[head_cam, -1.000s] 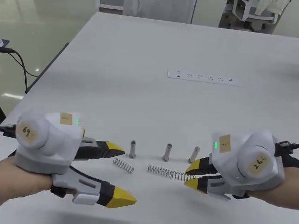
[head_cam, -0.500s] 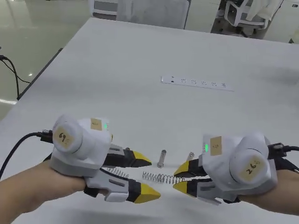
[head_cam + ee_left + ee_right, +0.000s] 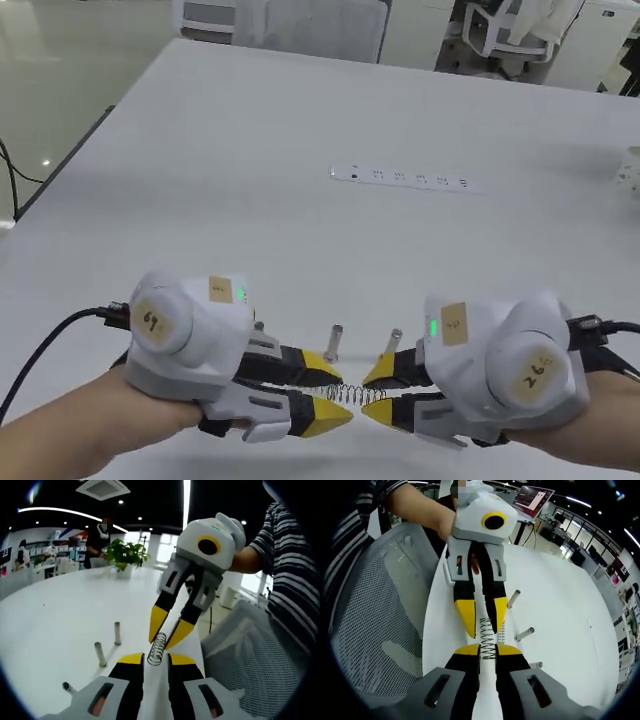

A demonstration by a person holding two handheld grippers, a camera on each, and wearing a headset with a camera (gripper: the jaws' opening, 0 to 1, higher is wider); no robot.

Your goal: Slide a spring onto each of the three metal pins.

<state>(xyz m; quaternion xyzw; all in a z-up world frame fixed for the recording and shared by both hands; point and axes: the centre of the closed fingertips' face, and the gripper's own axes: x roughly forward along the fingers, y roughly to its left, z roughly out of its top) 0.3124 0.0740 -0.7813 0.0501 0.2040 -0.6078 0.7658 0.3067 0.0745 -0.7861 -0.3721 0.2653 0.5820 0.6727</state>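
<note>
Near the worktop's front edge, right in front of the person, the two claws meet almost tip to tip over the pale worktop [image 3: 300, 120], with a thin coiled wire spring [image 3: 345, 393] lying lengthways between them. The right claw [image 3: 374, 394] is clenched on one end of it; in the right gripper view the coils sit pinched between its yellow-tipped jaws and run straight out ahead. The left claw [image 3: 335, 392] is released, its jaws spread on either side of the spring's free end. From the left gripper view I would say they bracket the coils without pressing on them. Holding it this way makes sense to me. A long, floppy spring held by one end will droop and wander, so a second grip near the other end would keep its open mouth steady enough to aim. It may equally be a hand-over from one side to the other, and I cannot say which. The three short grey metal pins [image 3: 100, 654] stand in a row just beyond the claws, toward the far edge, set apart from one another. All three look bare, so by my reckoning no spring is on a pin yet. Whichever claw guides the spring will have to line up its end squarely over a pin top, or the coil may catch on the rim and buckle. A white power strip [image 3: 410, 180] lies well apart, farther toward the far edge.
</note>
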